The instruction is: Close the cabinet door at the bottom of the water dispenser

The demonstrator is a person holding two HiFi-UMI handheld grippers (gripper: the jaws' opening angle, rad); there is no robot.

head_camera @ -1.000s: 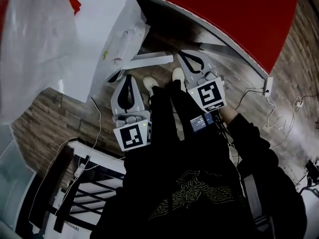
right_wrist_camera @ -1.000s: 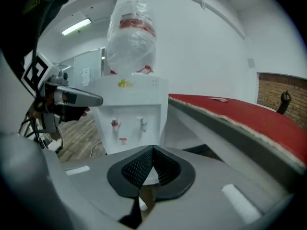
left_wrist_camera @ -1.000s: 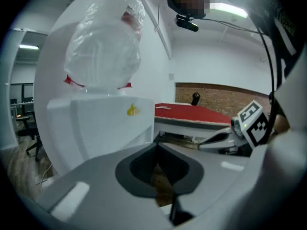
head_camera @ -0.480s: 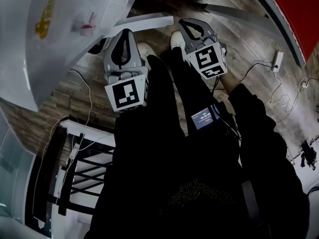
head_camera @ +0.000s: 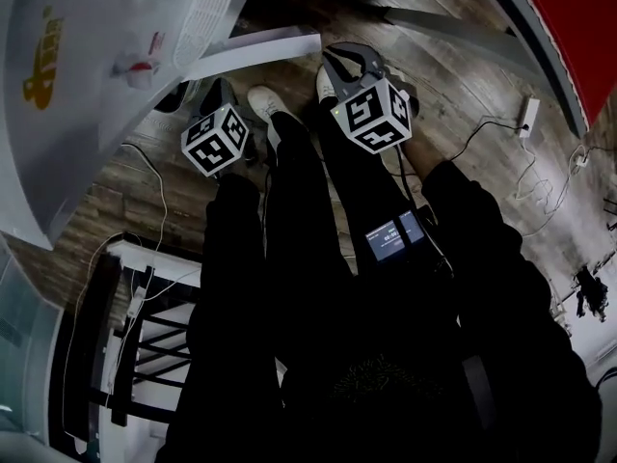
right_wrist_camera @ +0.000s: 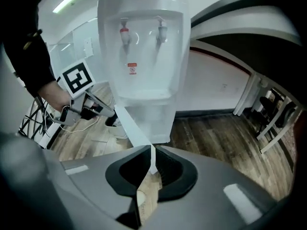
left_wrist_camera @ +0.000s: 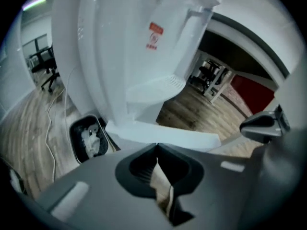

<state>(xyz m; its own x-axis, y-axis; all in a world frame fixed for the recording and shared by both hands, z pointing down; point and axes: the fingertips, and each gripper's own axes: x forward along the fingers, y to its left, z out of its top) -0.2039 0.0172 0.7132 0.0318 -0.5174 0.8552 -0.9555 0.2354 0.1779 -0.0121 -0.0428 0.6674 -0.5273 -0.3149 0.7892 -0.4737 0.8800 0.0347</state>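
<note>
- Lower toward the wooden floor (head_camera: 453, 75) than a second ago, both grippers, with more of the water dispenser (head_camera: 87, 95) now in the head view; left marker cube (head_camera: 214, 140) rolled since then, now corner-on.
- Water dispenser: white, fills the head view's upper left; in the right gripper view stands straight ahead with two taps and a small red label.
- Person's dark-clad legs (head_camera: 299, 220): run down the head view's middle, ending in white shoes (head_camera: 262, 99) just short of the dispenser's base.
- Cabinet door (head_camera: 255, 51): white panel at the bottom of the dispenser, swung out and standing open over the floor; lies straight across in front of the left gripper's tips in that gripper's view.
- Black rack (head_camera: 125, 355): stands on the floor at the head view's lower left, with cables beside it.
- Right gripper (right_wrist_camera: 152, 150): fingers pressed together, nothing between them; aims down at the dispenser's base, with the open door's edge in line beyond the tips.
- Left gripper (left_wrist_camera: 157, 146): fingers pressed together and empty; tips near the door, contact not clear.
- Dark bin (left_wrist_camera: 88, 138): holds crumpled white scraps, sits on the floor beside the dispenser.
- Small lit screen (head_camera: 393, 237): sits at the right forearm.
</note>
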